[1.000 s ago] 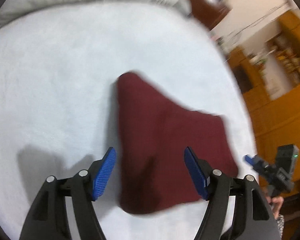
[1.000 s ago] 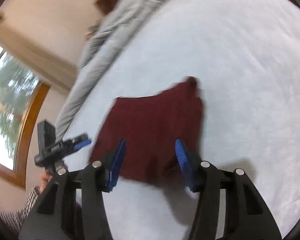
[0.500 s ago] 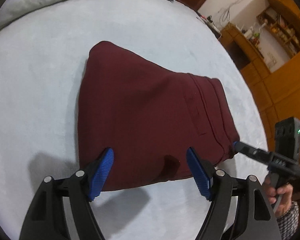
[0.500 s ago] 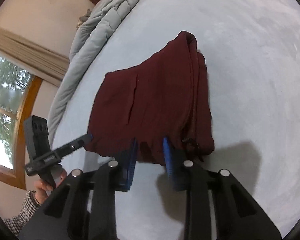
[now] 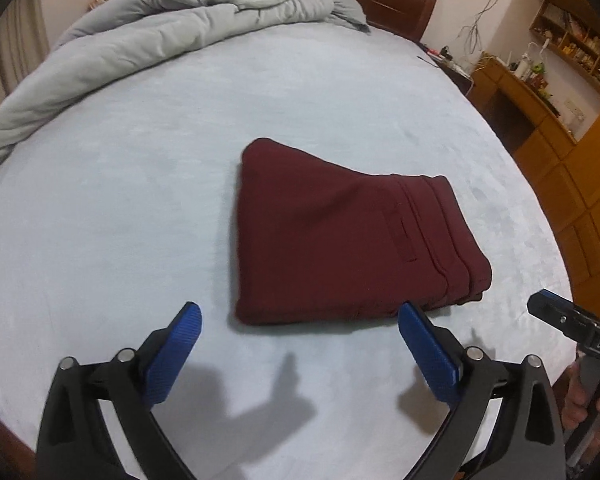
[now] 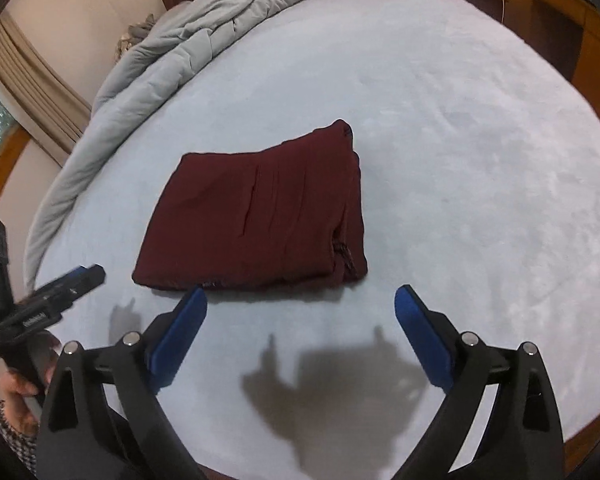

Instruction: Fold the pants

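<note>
The maroon pants (image 5: pixel 332 236) lie folded into a compact flat stack on the pale blue bed sheet (image 5: pixel 120 200); they also show in the right wrist view (image 6: pixel 256 212). My left gripper (image 5: pixel 300 312) is open and empty, held just short of the stack's near edge. My right gripper (image 6: pixel 300 296) is open and empty, also just short of the near edge. The right gripper shows at the right edge of the left wrist view (image 5: pixel 568 320), and the left gripper shows at the left of the right wrist view (image 6: pixel 56 288).
A crumpled grey duvet (image 5: pixel 172 24) lies along the far side of the bed, by a dark wooden headboard (image 5: pixel 384 0). Wooden cabinets and shelves (image 5: pixel 560 92) stand to the right. A curtain and window (image 6: pixel 24 80) are on the left.
Both grippers have pulled back from the pants. The right gripper, nearly shut at the stack's edge half a second ago, has opened wide. The folded stack now lies free on the sheet.
</note>
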A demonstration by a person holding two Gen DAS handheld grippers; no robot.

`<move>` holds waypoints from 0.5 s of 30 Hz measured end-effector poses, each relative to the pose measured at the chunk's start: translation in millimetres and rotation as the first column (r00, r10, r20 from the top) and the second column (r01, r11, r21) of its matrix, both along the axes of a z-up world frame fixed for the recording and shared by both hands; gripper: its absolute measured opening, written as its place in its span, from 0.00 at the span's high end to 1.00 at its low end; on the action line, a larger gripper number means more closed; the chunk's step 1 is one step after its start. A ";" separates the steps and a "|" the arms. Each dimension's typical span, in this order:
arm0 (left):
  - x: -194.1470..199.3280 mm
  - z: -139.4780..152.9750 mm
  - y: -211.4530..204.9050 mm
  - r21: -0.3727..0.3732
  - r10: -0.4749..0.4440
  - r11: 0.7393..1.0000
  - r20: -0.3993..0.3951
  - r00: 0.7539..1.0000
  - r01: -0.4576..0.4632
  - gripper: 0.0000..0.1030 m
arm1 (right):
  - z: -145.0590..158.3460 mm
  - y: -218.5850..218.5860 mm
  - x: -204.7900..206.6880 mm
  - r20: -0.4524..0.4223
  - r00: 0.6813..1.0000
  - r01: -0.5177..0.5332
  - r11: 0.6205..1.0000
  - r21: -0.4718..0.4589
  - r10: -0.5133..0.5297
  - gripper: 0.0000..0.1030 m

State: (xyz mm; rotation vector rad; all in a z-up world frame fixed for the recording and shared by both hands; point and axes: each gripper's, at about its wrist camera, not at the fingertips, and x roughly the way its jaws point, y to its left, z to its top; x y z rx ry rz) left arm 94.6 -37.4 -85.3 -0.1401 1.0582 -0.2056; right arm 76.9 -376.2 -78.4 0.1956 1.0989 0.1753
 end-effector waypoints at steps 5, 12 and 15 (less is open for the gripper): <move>-13.9 13.5 12.3 0.001 0.023 1.000 0.000 1.000 -0.023 0.04 | 9.1 9.8 -15.0 0.009 1.000 -0.011 0.999 -0.045 0.012 0.05; -32.1 20.7 20.9 0.009 0.046 0.999 -0.006 0.999 -0.046 0.04 | 18.4 21.7 -29.4 0.003 1.000 -0.011 0.998 -0.065 0.012 0.04; -41.8 25.0 19.8 0.027 0.044 0.999 -0.003 0.999 -0.043 0.04 | 22.7 23.5 -34.4 0.001 1.000 0.005 0.997 -0.071 -0.005 0.04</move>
